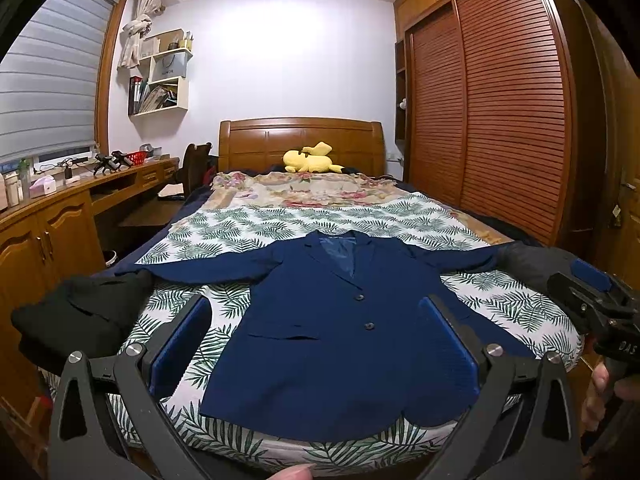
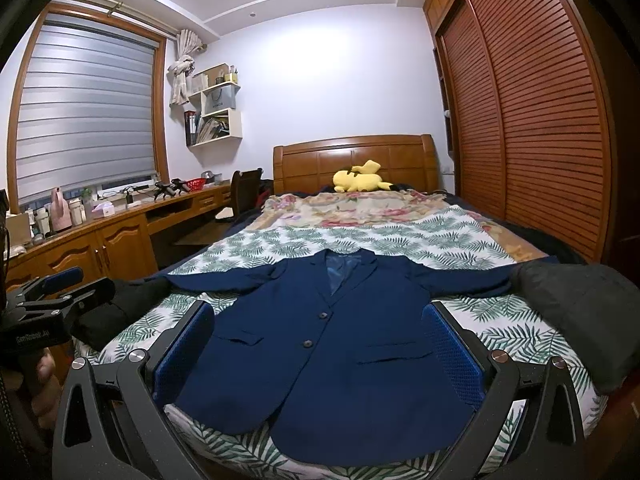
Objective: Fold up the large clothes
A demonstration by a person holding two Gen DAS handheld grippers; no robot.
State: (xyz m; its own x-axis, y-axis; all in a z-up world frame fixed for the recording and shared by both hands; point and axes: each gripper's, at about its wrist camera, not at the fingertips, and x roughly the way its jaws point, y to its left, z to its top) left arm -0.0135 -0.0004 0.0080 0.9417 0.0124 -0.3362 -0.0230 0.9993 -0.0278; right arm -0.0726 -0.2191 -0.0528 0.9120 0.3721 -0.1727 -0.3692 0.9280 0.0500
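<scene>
- Left wrist view: the left tongs (image 1: 316, 340) stand spread wide and empty, above the near hem of the navy jacket (image 1: 340, 328). The jacket lies flat, face up and buttoned on the bed (image 1: 500, 304), sleeves spread to both sides.
- Risk: a grab at the hem may pinch only the top layer, so the fold drags unevenly.
- The black garment (image 1: 80, 316) touches the left cuff and could be caught along with it.
- Right wrist view: the right tongs (image 2: 320, 344) are likewise spread and empty.
- Risk: the dark grey bundle (image 2: 580, 312) covers the right cuff, so lifting that sleeve may drag it.
</scene>
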